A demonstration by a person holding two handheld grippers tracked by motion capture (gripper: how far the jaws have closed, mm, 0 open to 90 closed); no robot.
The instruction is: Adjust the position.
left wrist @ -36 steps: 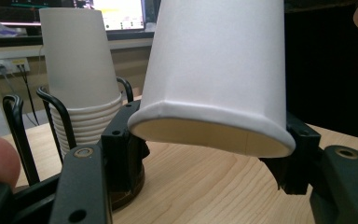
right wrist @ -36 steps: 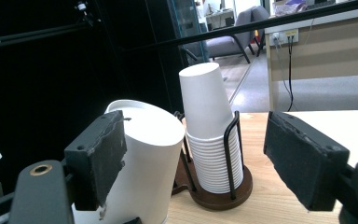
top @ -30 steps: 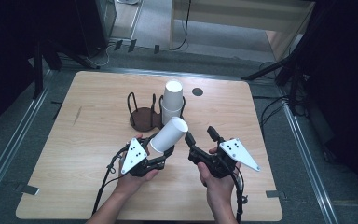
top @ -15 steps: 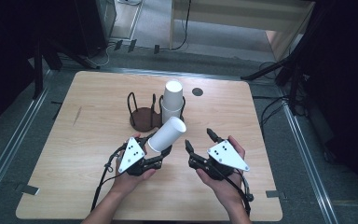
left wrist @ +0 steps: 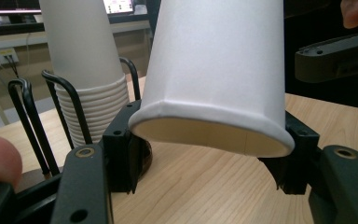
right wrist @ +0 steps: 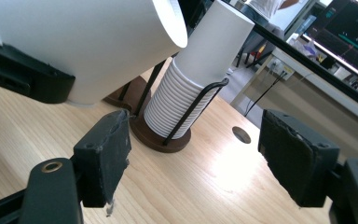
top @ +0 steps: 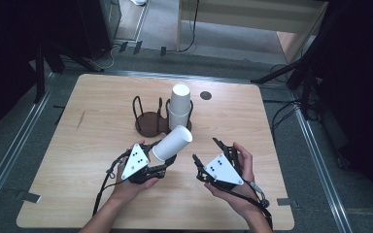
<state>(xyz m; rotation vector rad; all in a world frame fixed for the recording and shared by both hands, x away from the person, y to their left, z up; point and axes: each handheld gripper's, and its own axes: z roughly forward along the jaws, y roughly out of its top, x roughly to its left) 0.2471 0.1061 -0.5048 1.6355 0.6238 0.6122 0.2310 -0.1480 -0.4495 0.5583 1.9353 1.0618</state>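
High view. My left tongs (top: pixel 161 162) lie low over the table (top: pixel 97 141), a little toward its near edge and about midway between its left and right edges. They pinch a single white paper cup (top: pixel 172 144) at its open rim end; the cup leans up and away toward the far right, its closed base uppermost. Just beyond it, near the table's middle, stands a dark wire cup holder (top: pixel 148 119) with a stack of white cups (top: pixel 179 104) set upside down in its right-hand well. My right tongs (top: pixel 208 153) hover beside the held cup, toward the table's right edge, jaws partly spread and holding nothing; they have just been closing a little, then easing back.

Left gripper view. The pads of my left tongs (left wrist: pixel 209 156) press the cup's (left wrist: pixel 214 70) rim from both sides, squeezing it slightly oval. The cup stack (left wrist: pixel 86 74) in the wire holder (left wrist: pixel 28 116) stands behind on the left. A jaw of my right tongs (left wrist: pixel 335 56) shows at the upper right.

Right gripper view. My right tongs (right wrist: pixel 193 158) stand apart, nothing between the pads but bare table (right wrist: pixel 191 186). The held cup (right wrist: pixel 88 42) hangs above my left-hand jaw, apart from it; the stack (right wrist: pixel 196 79) in its holder (right wrist: pixel 163 135) lies ahead.
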